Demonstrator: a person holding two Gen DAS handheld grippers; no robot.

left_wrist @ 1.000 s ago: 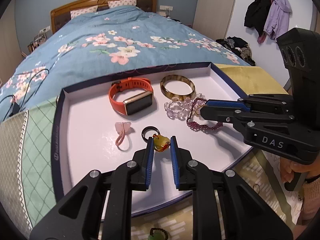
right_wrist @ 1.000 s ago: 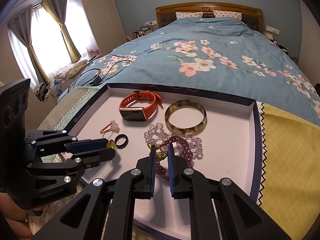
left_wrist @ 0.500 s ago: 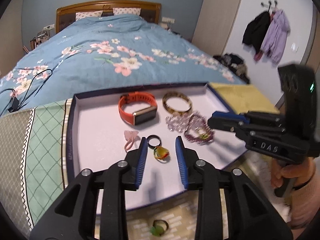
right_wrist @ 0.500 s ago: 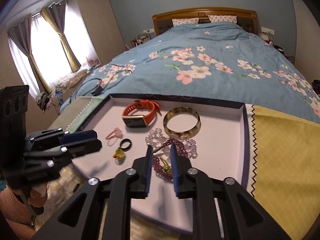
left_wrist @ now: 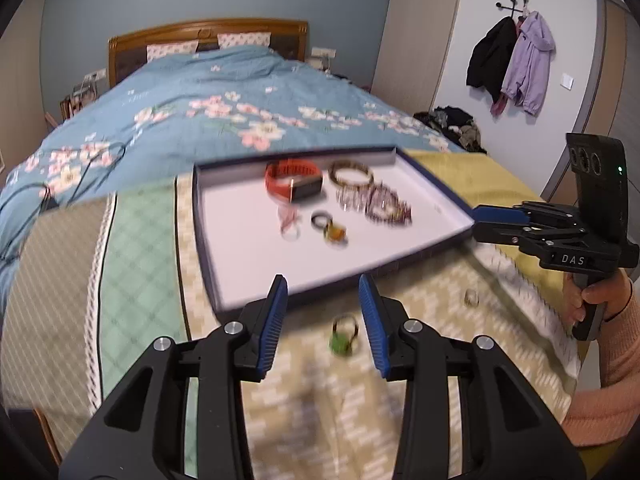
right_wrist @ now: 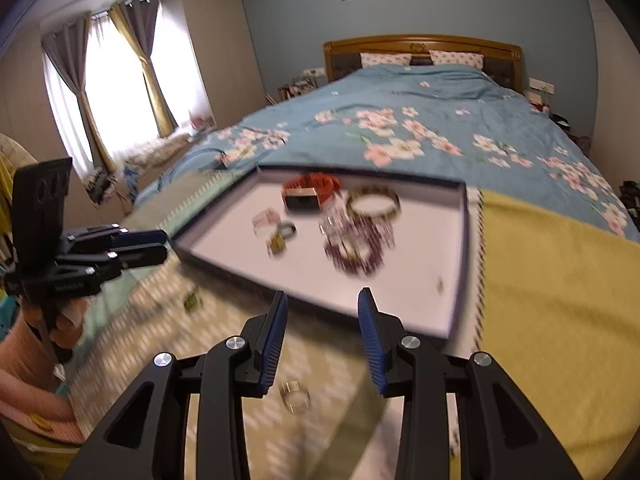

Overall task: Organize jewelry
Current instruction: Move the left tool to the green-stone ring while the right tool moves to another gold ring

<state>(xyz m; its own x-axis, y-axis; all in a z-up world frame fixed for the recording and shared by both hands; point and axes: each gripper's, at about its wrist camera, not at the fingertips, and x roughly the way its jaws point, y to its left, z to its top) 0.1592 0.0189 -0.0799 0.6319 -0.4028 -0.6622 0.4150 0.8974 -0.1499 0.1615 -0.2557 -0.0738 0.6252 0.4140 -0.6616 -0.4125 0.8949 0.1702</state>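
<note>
A white tray (left_wrist: 236,248) with a dark blue rim holds an orange watch (left_wrist: 292,180), an amber bangle (left_wrist: 351,173), clear and purple bead bracelets (left_wrist: 386,206), a pink ring (left_wrist: 289,220), a black ring (left_wrist: 321,220) and a yellow-stone ring (left_wrist: 336,235). My left gripper (left_wrist: 323,284) hangs before the tray's near edge, jaws opening, nothing between them. A green-stone ring (left_wrist: 342,338) lies on the cloth below it. My right gripper (right_wrist: 323,296) is also opening and empty, above a silvery ring (right_wrist: 295,396) on the cloth. Each gripper shows in the other's view: right (left_wrist: 486,220), left (right_wrist: 158,246).
The tray (right_wrist: 420,264) rests on a patchwork cloth (left_wrist: 140,240) at the foot of a bed with a blue flowered quilt (left_wrist: 224,104). A yellow cloth panel (right_wrist: 552,300) lies right of the tray. A person's hand (left_wrist: 596,296) in a pink sleeve holds the right gripper.
Both grippers let go of their pieces inside the tray, opened and pulled back over its near edge. The yellow-stone ring now lies beside the black ring.
</note>
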